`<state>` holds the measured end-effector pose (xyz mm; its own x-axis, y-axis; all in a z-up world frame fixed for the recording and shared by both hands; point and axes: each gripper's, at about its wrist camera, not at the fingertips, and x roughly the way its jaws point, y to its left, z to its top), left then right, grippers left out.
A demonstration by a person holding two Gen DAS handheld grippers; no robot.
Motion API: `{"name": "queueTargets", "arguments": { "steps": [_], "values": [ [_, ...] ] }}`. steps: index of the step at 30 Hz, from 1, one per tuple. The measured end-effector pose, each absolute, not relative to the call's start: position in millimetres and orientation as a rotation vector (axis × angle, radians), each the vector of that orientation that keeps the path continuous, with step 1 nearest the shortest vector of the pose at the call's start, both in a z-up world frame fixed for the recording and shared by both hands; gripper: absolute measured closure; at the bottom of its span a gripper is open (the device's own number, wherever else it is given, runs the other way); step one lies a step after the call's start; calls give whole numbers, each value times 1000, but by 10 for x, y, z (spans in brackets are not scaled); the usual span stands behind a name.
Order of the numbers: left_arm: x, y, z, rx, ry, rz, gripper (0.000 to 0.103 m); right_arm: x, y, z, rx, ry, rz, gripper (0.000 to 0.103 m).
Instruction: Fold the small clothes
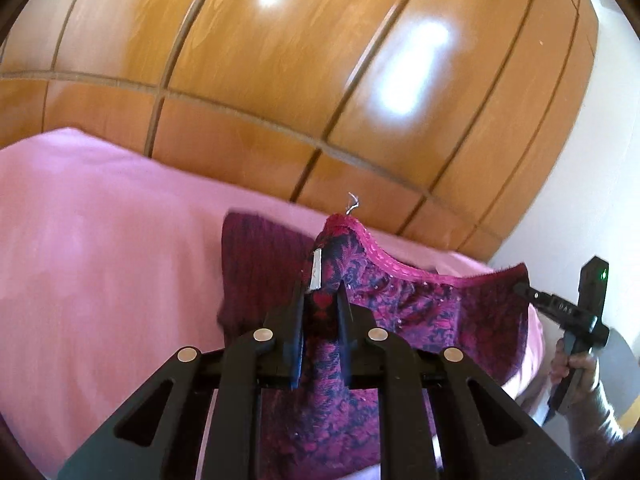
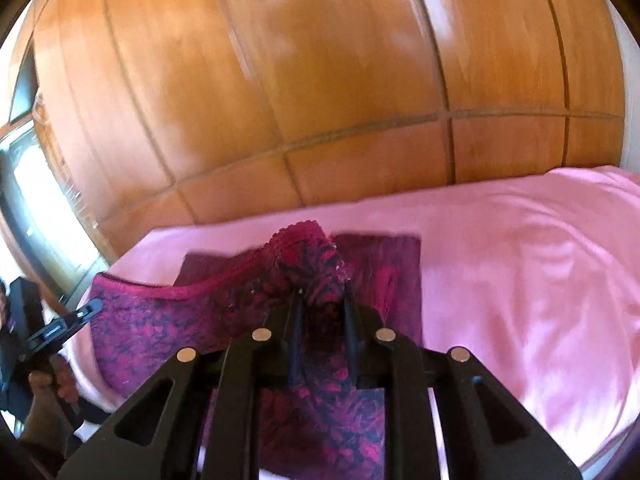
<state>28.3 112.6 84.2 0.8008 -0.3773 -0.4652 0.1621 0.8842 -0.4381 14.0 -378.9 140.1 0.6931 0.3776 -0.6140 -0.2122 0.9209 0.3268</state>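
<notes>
Both grippers pinch the patterned magenta underwear (image 1: 420,304) by its lace waistband, the left gripper (image 1: 320,300) and right gripper (image 2: 320,304) each clamped on a corner, holding it stretched above the pink bedsheet (image 1: 100,260). The thin bunched fabric could slip from either grip, dropping that corner onto the folded maroon garment (image 2: 384,264) behind it.

A home bedroom. A bed (image 1: 100,240) with a pink sheet fills the foreground; a glossy panelled wooden wardrobe (image 1: 300,60) stands behind at 12 o'clock; a window (image 2: 36,200) admits daylight at 9 o'clock in the right-wrist view.
</notes>
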Motion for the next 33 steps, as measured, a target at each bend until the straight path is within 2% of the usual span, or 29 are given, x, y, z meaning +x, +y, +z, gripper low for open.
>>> {"name": "queueTargets", "arguments": {
  "steps": [12, 16, 21, 26, 27, 29, 30, 31, 32, 33],
  "values": [
    [1860, 924, 840, -319, 613, -169, 90, 1592, -3619, 1035, 242, 783, 147, 87],
    [2295, 872, 512, -294, 723, -104, 90, 1998, -3617, 594, 235, 897, 71, 87],
    [2717, 1052, -223, -380, 969, -42, 90, 2257, -3667, 31, 241, 1030, 28, 87],
    [2720, 1039, -156, -338, 972, -64, 87, 2357, -3710, -101, 273, 1066, 41, 82],
    [2682, 1042, -112, -342, 962, -72, 85, 2346, -3720, -74, 281, 1064, 53, 79],
    [2528, 1123, -1, -372, 936, -99, 74, 2358, -3801, -18, 306, 1043, 94, 62],
    [2417, 1160, 43, -390, 926, -107, 70, 2277, -3846, 55, 320, 1028, 113, 61],
    [2284, 1203, 89, -406, 906, -108, 61, 2162, -3868, 96, 330, 1017, 124, 58],
    [2140, 1216, 109, -405, 888, -107, 54, 2068, -3915, 147, 346, 1004, 134, 52],
    [1944, 1249, 126, -399, 874, -110, 52, 1912, -3992, 187, 373, 993, 150, 48]
  ]
}}
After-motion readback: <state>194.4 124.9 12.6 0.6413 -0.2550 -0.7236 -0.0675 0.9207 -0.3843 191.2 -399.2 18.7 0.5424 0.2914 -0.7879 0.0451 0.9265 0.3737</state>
